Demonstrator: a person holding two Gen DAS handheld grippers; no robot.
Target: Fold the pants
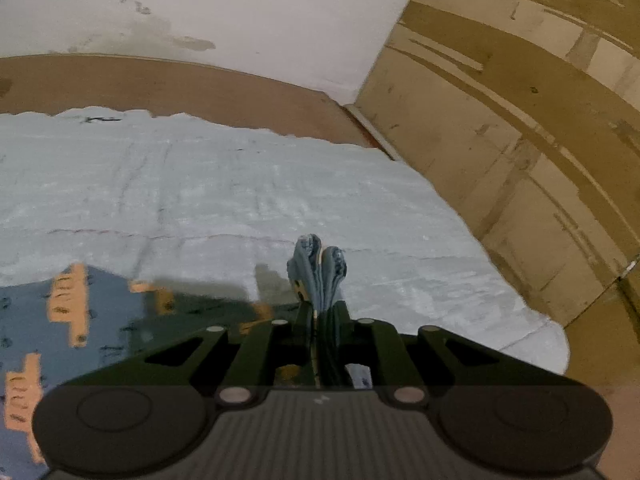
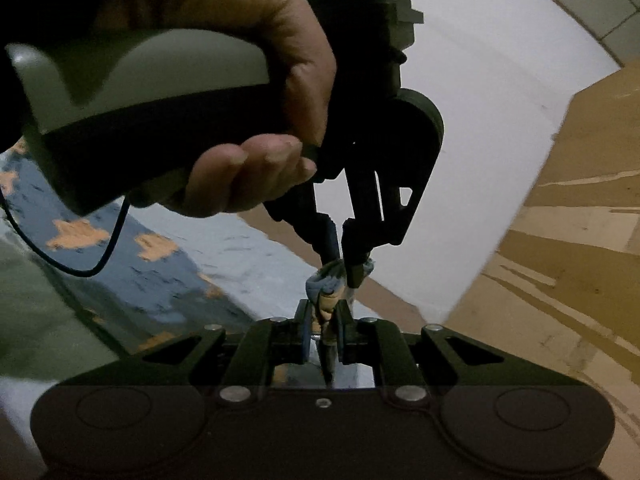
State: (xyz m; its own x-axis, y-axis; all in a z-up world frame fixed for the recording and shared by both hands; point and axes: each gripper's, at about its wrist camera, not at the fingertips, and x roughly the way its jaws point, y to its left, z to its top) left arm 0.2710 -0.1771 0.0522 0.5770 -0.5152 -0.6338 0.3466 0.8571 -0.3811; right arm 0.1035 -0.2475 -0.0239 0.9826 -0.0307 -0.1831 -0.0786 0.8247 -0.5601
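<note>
- Left gripper (image 1: 326,312), nearest the left wrist lens: fingers clenched on a bunched fold of the pants (image 1: 318,276), denim tuft poking out past the tips.
- Rest of the pants trails off lower left in that view, blue with orange patches, blurred.
- Pale blue sheet (image 1: 224,192) spreads beneath and beyond; brown board edge behind it, white wall (image 1: 240,12) above, tan panelled surface (image 1: 520,152) to the right.
- Right gripper (image 2: 324,320): fingers clamped on another bunch of the same fabric, a fold with an orange patch pinched between the pads.
- Right wrist view also catches the left gripper from outside, pointing down, its tips meeting the cloth just above the right gripper's tips. Both grips sit close together on the one gathered bit.
- Hand (image 2: 256,128) wraps the left gripper's handle; black cable (image 2: 106,256) loops below it.
- Pants body hangs away to the left over the sheet, blurred.
</note>
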